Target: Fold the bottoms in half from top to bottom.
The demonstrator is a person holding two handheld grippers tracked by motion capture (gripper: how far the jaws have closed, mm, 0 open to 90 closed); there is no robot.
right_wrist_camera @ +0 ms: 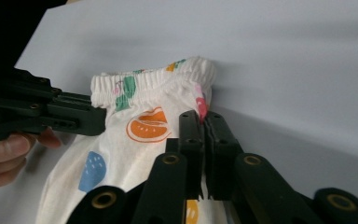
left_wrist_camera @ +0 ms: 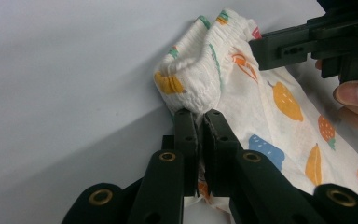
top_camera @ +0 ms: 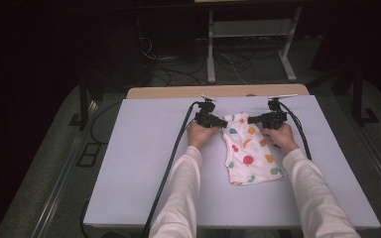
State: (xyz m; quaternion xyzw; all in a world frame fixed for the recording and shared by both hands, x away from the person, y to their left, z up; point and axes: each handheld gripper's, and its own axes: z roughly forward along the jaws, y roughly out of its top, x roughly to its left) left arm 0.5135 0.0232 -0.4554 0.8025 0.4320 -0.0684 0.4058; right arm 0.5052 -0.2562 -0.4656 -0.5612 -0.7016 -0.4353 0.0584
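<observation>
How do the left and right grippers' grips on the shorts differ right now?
The left gripper pinches bunched, gathered fabric at its end of the waistband of the shorts; the right gripper pinches a flatter side edge just below the waistband. In the high view, left sits at the waistband's left end, right at its right end. Both are shut on cloth.

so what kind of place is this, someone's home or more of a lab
Most likely a lab or recording setup, not a home. A plain pale table stands in a dark room, loose cables run across the floor behind it, and cabled grippers, left gripper and right gripper, clamp a small fruit-print garment.
</observation>
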